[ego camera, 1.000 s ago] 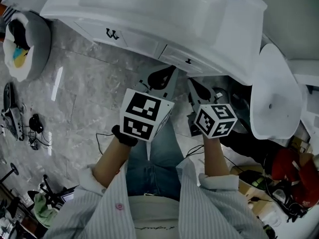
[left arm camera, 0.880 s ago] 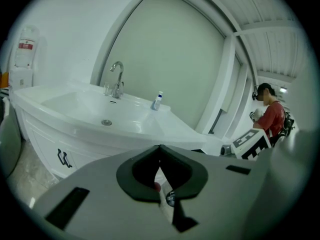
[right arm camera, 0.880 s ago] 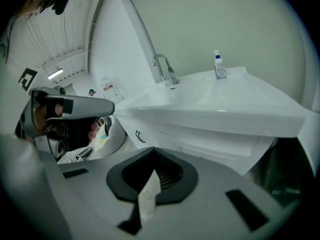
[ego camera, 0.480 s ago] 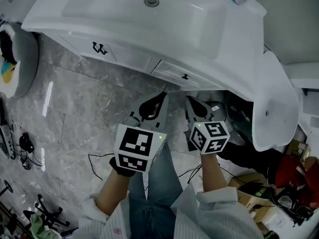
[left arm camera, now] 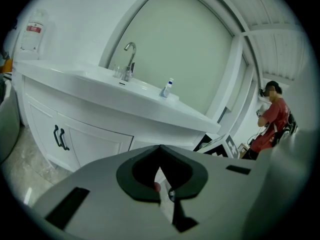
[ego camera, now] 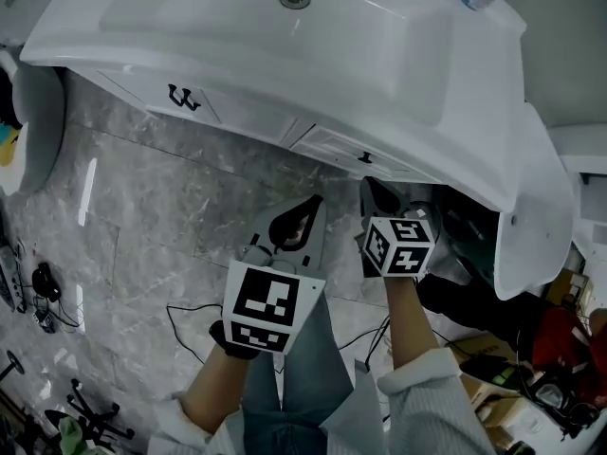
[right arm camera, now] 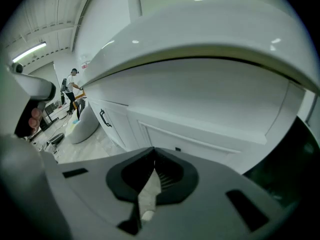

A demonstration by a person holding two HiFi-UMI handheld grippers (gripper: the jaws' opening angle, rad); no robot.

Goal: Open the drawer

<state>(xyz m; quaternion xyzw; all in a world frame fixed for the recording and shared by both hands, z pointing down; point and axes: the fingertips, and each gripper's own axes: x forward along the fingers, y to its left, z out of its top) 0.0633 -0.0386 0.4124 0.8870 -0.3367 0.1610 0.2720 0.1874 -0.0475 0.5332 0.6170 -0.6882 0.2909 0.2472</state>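
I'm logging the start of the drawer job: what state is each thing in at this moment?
drawer: closed, no gripper on it.
double cupboard doors: closed.
side door: seems swung open.
left gripper: shut, empty.
right gripper: shut, empty.
bottle: standing upright.

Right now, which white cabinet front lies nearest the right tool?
The drawer front with the single small black knob, just ahead of the right tool. The doors with paired curved handles lie far left.
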